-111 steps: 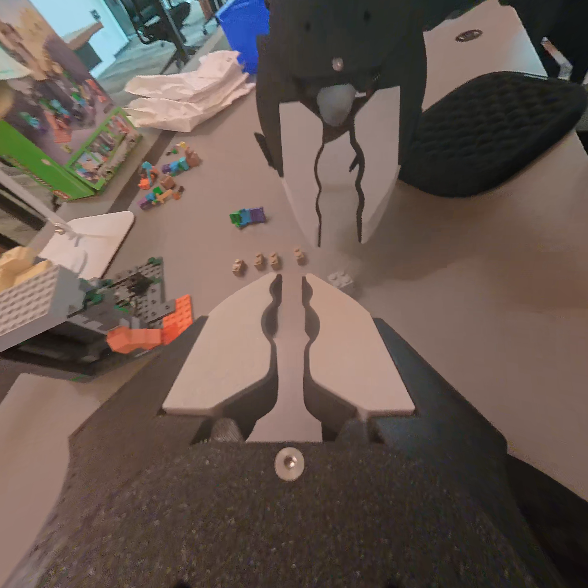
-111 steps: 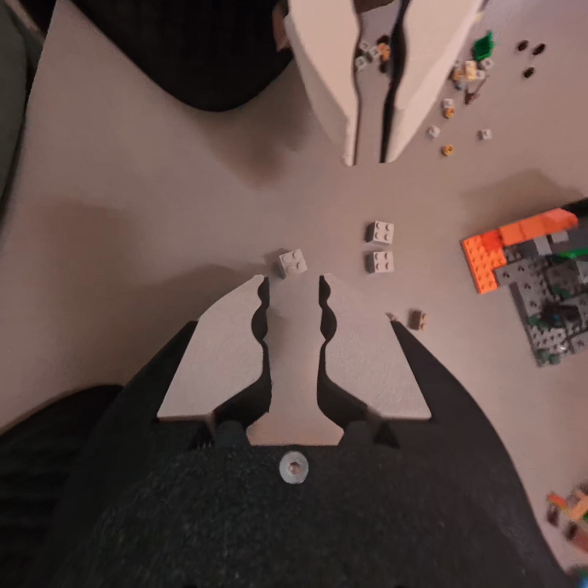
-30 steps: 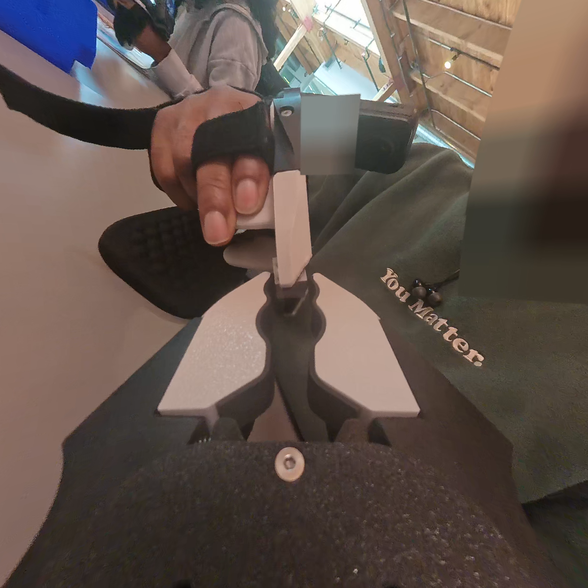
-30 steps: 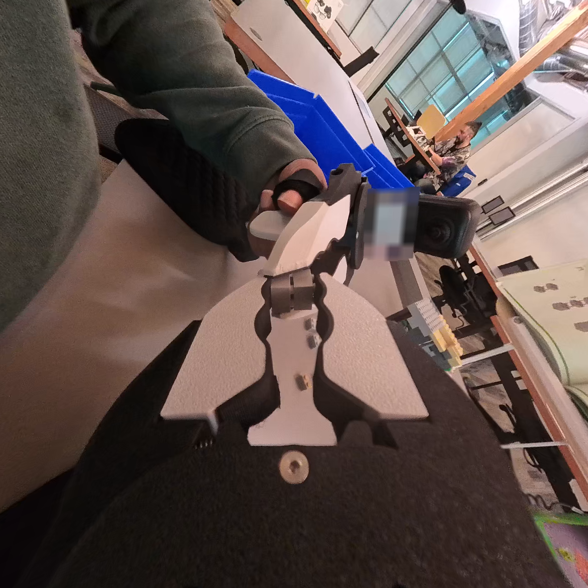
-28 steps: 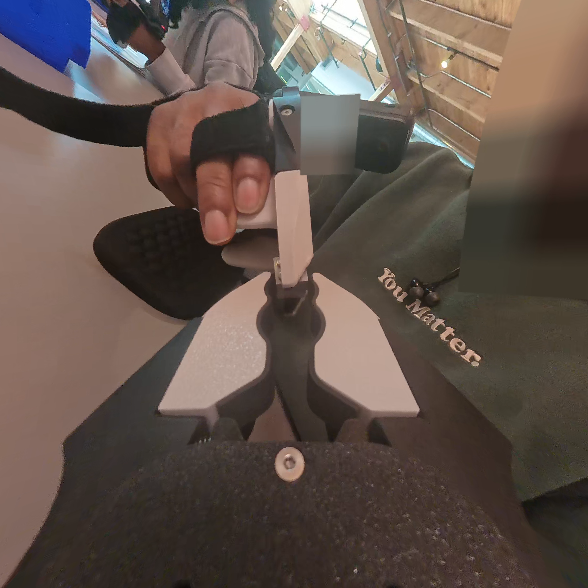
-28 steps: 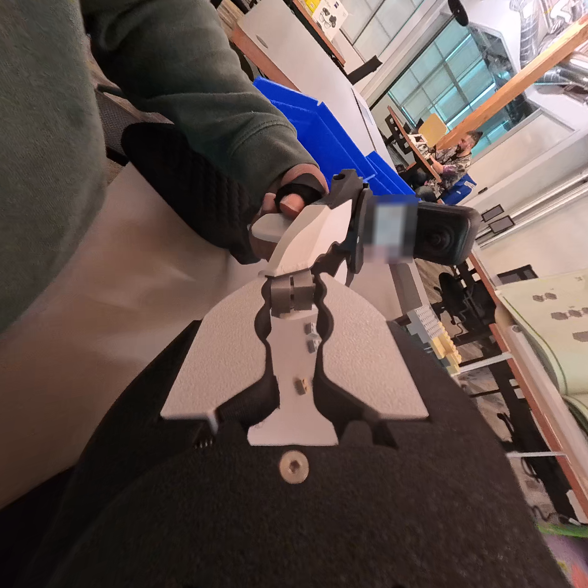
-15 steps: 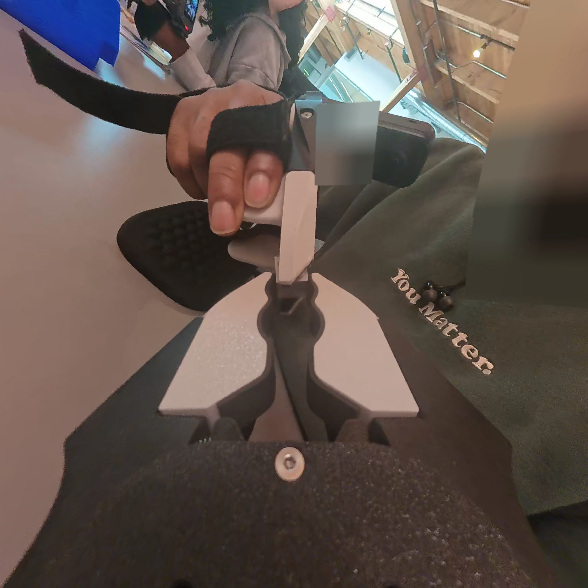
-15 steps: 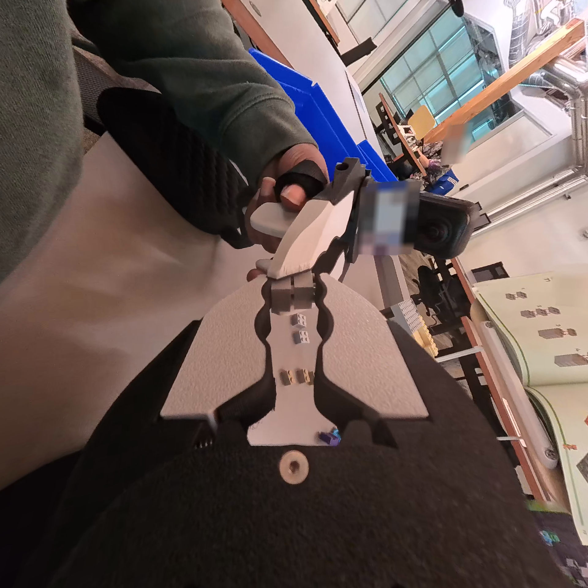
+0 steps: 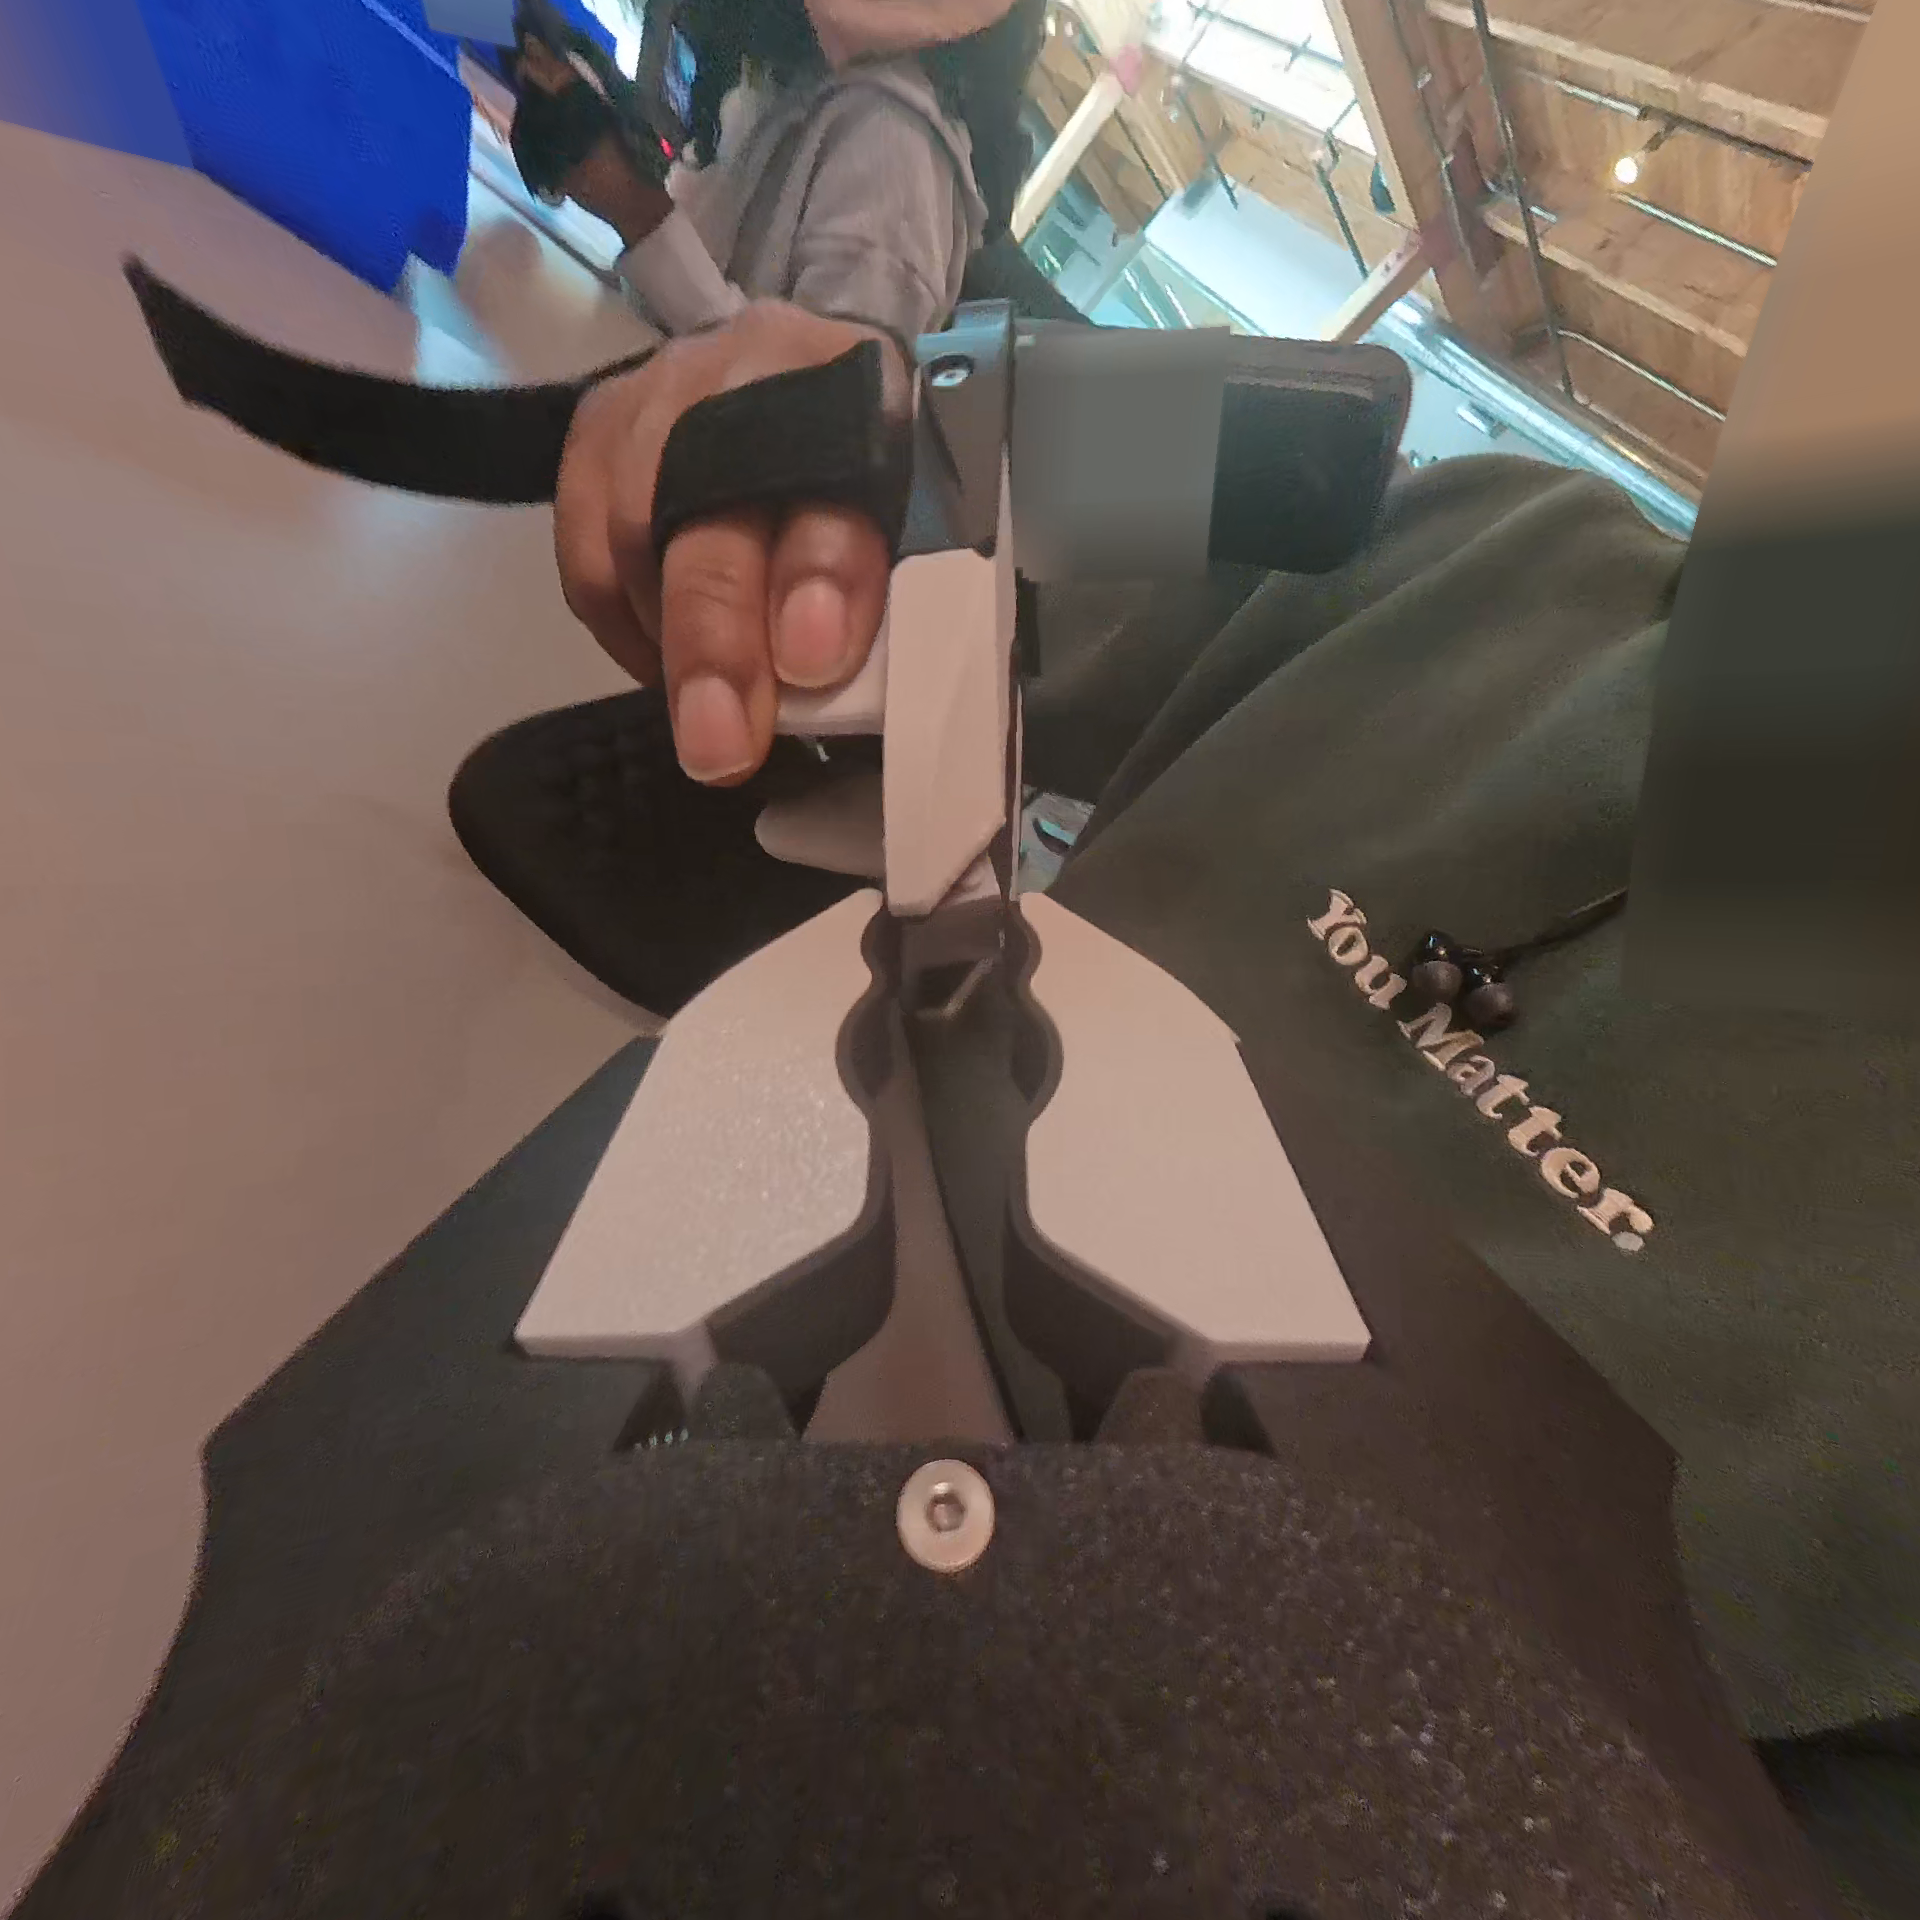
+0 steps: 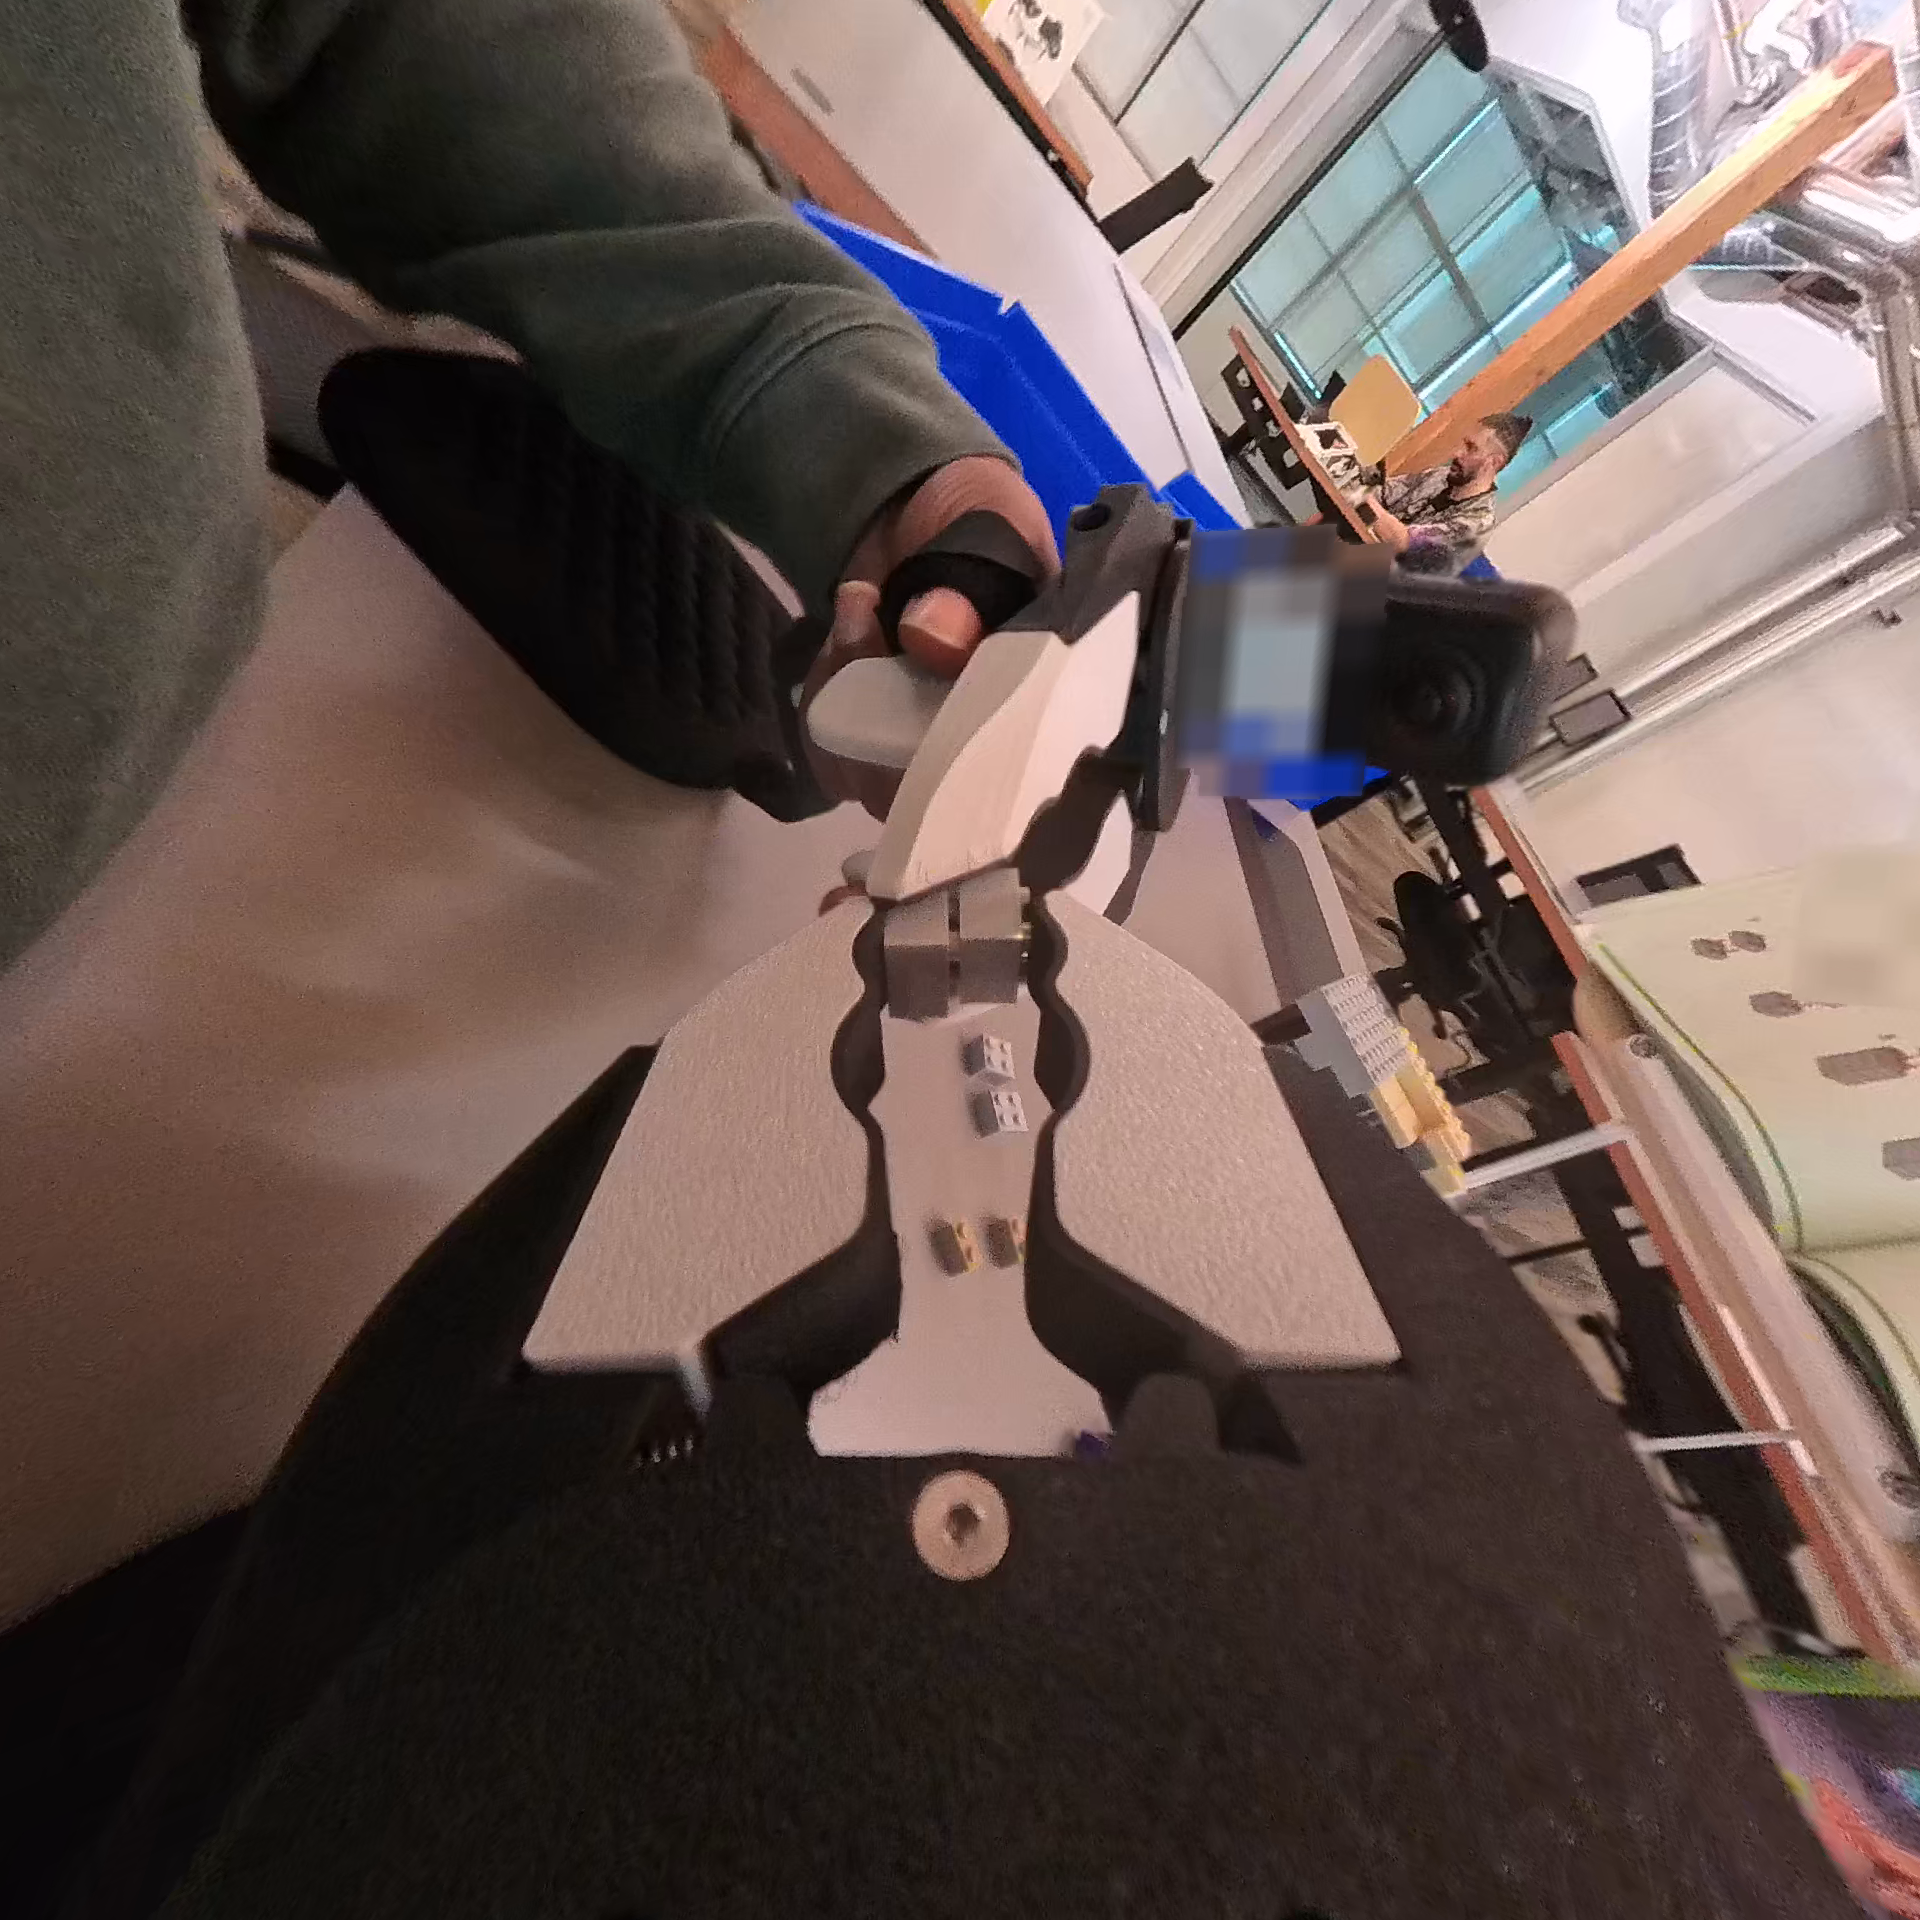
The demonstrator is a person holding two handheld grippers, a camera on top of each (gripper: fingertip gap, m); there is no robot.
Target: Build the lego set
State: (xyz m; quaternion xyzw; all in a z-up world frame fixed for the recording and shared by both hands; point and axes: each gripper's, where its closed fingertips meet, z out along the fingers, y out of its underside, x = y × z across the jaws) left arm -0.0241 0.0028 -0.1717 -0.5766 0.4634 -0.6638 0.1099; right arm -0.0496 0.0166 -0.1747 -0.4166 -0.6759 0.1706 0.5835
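- Table: pale top, well below both grippers. If either grip fails, the held piece probably falls here and bounces among the loose parts.
- Right gripper: jaws stand narrowly apart and are closed on the grey brick pair, one pad on each outer side face. The clamping force runs across the seam. Any twist of the wrist is likely to lever the two bricks apart or roll them out of the pads.
- Left gripper: jaws are nearly closed. In its own view, a dark grey piece fills the gap between the fingertips. It meets the same pair from the opposite side, at a right angle to the right gripper. If the two grippers pull off-axis, one grip probably slips.
- Grey brick pair: held in the air between the two sets of fingertips, clear of the table.
  - The two bricks sit side by side.
  - The long axis runs across the right gripper's gap, pad to pad.
  - The seam lies along its fingers.
  - The direction of the studs cannot be determined.
- Loose grey bricks: two lie on the table beneath the right gripper, studs up.
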